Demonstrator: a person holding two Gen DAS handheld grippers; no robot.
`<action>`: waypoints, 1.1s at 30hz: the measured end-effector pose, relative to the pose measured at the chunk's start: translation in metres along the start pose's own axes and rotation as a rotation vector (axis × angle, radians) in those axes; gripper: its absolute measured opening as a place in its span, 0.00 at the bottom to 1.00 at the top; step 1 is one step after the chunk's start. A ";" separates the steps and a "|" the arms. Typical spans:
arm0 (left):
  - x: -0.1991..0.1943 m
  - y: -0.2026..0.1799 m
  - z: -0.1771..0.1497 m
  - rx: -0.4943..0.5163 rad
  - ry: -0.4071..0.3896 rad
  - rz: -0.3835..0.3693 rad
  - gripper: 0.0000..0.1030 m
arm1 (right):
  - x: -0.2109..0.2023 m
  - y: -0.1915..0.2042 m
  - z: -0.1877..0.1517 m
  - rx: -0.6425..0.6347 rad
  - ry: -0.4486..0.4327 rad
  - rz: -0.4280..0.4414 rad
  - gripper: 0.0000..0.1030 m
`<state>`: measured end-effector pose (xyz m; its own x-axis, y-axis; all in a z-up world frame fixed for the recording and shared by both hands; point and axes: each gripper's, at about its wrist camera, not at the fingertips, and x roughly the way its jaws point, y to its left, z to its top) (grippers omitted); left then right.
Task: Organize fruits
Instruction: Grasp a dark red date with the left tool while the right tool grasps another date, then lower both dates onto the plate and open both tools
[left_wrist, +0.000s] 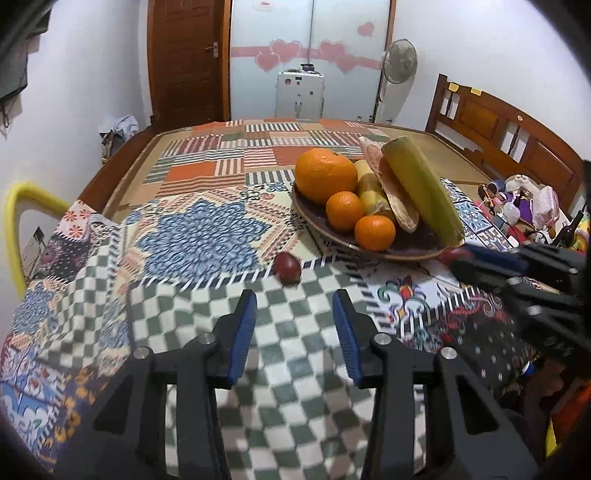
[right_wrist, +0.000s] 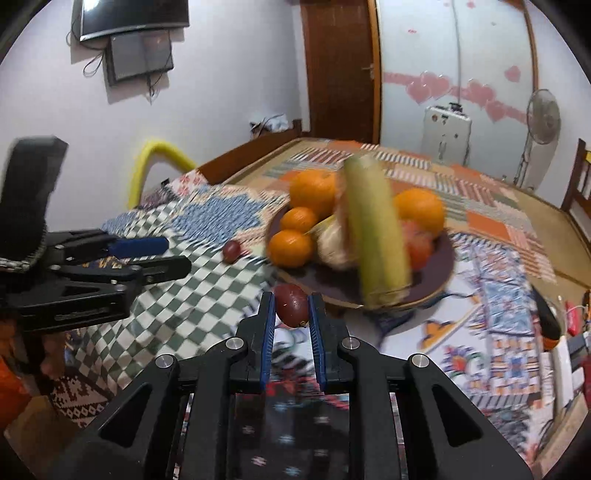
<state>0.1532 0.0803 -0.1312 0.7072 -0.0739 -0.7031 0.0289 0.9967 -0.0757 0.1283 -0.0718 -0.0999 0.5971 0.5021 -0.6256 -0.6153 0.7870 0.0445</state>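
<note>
A dark purple plate (left_wrist: 402, 246) on the patterned cloth holds several oranges (left_wrist: 325, 174), a green corn cob (left_wrist: 423, 186) and other fruit. A small dark red fruit (left_wrist: 287, 267) lies on the cloth in front of the plate, ahead of my left gripper (left_wrist: 294, 308), which is open and empty. My right gripper (right_wrist: 291, 308) is shut on a second dark red fruit (right_wrist: 291, 309) just in front of the plate's near rim (right_wrist: 332, 295). The loose red fruit (right_wrist: 231, 250) shows left of the plate in the right wrist view. The left gripper (right_wrist: 173, 254) shows at the left there.
The patchwork cloth (left_wrist: 207, 236) covers a wooden bed with a headboard (left_wrist: 509, 133) on the right. Clutter of bottles and toys (left_wrist: 521, 206) lies at the right edge. A yellow padded rail (left_wrist: 14, 229) stands at the left. A fan (left_wrist: 399, 62) stands behind.
</note>
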 end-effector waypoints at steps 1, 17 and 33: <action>0.006 0.000 0.003 -0.004 0.009 -0.005 0.37 | -0.002 -0.003 0.002 0.002 -0.008 -0.009 0.16; 0.061 0.004 0.024 0.006 0.097 0.041 0.19 | -0.006 -0.064 0.005 0.064 -0.039 -0.098 0.16; 0.029 -0.032 0.039 0.088 -0.027 0.033 0.18 | -0.006 -0.075 0.017 0.063 -0.070 -0.095 0.16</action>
<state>0.2005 0.0479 -0.1214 0.7276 -0.0416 -0.6847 0.0668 0.9977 0.0104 0.1799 -0.1279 -0.0860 0.6873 0.4460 -0.5734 -0.5217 0.8523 0.0375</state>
